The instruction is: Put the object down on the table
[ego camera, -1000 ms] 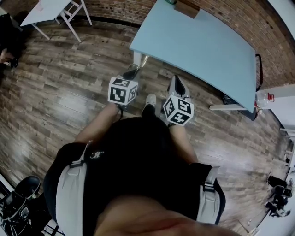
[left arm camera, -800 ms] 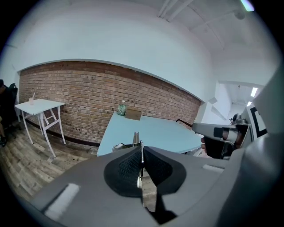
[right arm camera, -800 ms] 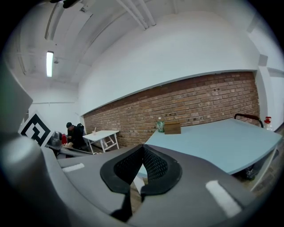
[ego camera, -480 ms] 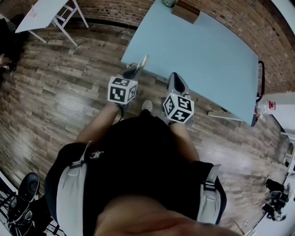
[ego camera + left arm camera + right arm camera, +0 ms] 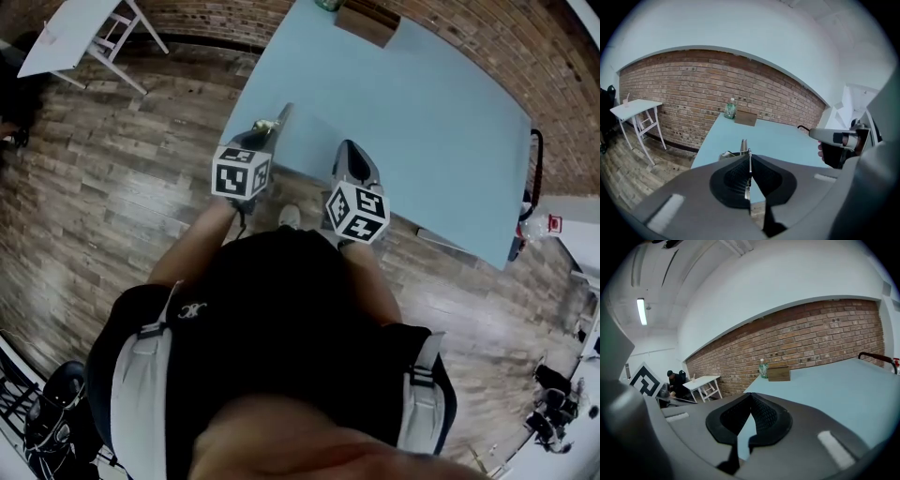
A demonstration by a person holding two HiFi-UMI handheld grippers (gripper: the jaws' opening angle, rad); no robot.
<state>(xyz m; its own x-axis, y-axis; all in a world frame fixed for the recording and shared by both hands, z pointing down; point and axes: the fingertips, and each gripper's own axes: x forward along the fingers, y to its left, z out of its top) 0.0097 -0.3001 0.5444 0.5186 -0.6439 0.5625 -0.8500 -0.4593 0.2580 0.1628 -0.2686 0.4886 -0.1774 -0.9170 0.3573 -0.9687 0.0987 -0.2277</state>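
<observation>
My left gripper (image 5: 271,126) is shut on a thin, flat metal object (image 5: 744,146) that sticks out past the jaw tips, seen edge-on in the left gripper view. It hangs over the near left corner of the light blue table (image 5: 422,122). In its own view the left gripper (image 5: 749,153) points along the table (image 5: 778,138) towards the brick wall. My right gripper (image 5: 348,152) is beside it over the table's near edge. Its jaws (image 5: 750,395) meet at the tips with nothing between them, and the table (image 5: 843,390) stretches ahead.
A green bottle (image 5: 730,110) and a brown wooden box (image 5: 746,118) stand at the table's far end by the brick wall. A white folding table (image 5: 70,33) stands on the wooden floor to the left. A person (image 5: 675,380) sits beyond it.
Both grippers have moved forward from above the floor to over the table's near edge, the left one still carrying the metal object. The table now lies closer in the head view.
</observation>
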